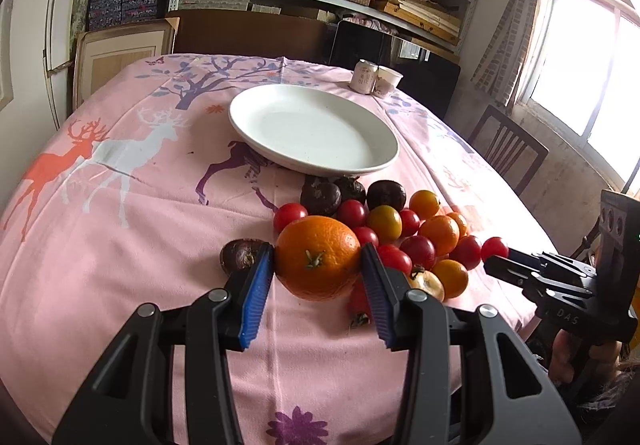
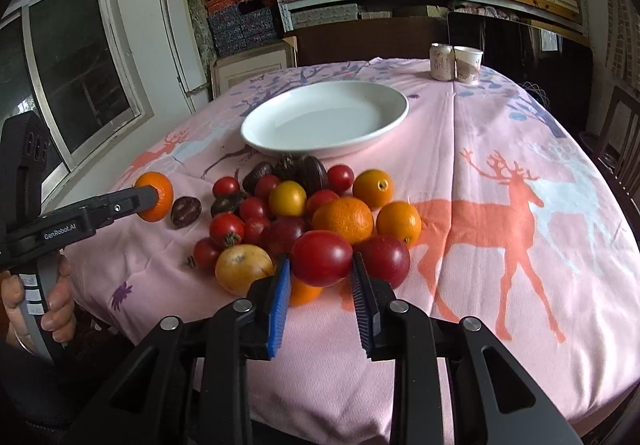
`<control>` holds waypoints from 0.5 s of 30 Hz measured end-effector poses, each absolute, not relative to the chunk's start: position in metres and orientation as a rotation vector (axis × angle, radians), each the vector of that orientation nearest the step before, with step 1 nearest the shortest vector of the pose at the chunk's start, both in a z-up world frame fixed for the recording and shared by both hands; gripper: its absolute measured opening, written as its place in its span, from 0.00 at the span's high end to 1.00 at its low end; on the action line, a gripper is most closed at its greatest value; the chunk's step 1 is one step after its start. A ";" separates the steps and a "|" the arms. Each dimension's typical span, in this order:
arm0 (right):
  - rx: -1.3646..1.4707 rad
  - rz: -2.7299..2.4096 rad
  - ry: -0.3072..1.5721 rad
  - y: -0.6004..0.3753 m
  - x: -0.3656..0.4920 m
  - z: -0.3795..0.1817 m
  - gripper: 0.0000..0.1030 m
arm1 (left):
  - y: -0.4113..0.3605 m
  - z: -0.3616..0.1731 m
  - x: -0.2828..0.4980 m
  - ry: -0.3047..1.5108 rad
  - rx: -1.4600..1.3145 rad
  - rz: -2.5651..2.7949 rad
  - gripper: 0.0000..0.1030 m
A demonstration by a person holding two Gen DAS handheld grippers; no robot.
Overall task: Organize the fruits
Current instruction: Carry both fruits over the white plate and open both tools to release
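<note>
A pile of fruit (image 2: 304,213) lies on the pink tablecloth: red and yellow tomatoes, small oranges and dark passion fruits. An empty white plate (image 1: 314,127) stands just behind it; it also shows in the right wrist view (image 2: 326,119). My left gripper (image 1: 318,259) is shut on a large orange (image 1: 317,257), seen from the side in the right wrist view (image 2: 154,196). My right gripper (image 2: 320,265) is shut on a red tomato (image 2: 322,258) at the pile's near edge; it shows in the left wrist view (image 1: 496,250).
A can (image 2: 442,61) and a paper cup (image 2: 468,64) stand at the table's far edge. A lone passion fruit (image 1: 242,255) lies left of the held orange. A wooden chair (image 1: 506,147) stands by the table. Shelves of boxes fill the back wall.
</note>
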State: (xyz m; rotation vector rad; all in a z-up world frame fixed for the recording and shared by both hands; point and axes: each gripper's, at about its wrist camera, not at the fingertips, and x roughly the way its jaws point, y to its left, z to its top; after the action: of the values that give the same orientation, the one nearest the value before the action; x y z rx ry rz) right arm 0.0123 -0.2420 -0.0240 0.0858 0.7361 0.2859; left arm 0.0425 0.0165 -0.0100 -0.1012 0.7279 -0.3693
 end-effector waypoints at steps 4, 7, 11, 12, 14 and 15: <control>0.093 0.291 0.719 -0.241 0.039 -0.009 0.71 | 0.007 -0.006 0.070 0.728 -0.090 -0.368 0.58; 0.101 0.283 0.715 -0.241 0.070 0.001 0.71 | -0.003 -0.002 0.099 0.725 -0.070 -0.363 0.58; 0.134 0.274 0.745 -0.240 0.126 0.004 0.71 | -0.021 -0.001 0.151 0.761 -0.054 -0.361 0.57; 0.140 0.270 0.756 -0.240 0.140 0.003 0.71 | -0.025 -0.002 0.164 0.777 -0.054 -0.361 0.57; 0.155 0.255 0.792 -0.239 0.166 -0.003 0.71 | -0.035 -0.004 0.185 0.790 -0.027 -0.350 0.57; 0.169 0.253 0.806 -0.239 0.177 -0.005 0.70 | -0.041 -0.006 0.195 0.792 -0.007 -0.344 0.57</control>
State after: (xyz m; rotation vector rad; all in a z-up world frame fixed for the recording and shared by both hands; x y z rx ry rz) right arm 0.1775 -0.2388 -0.0051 0.1686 0.8060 0.2535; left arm 0.1946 -0.0406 -0.0061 -0.0069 0.7917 -0.3442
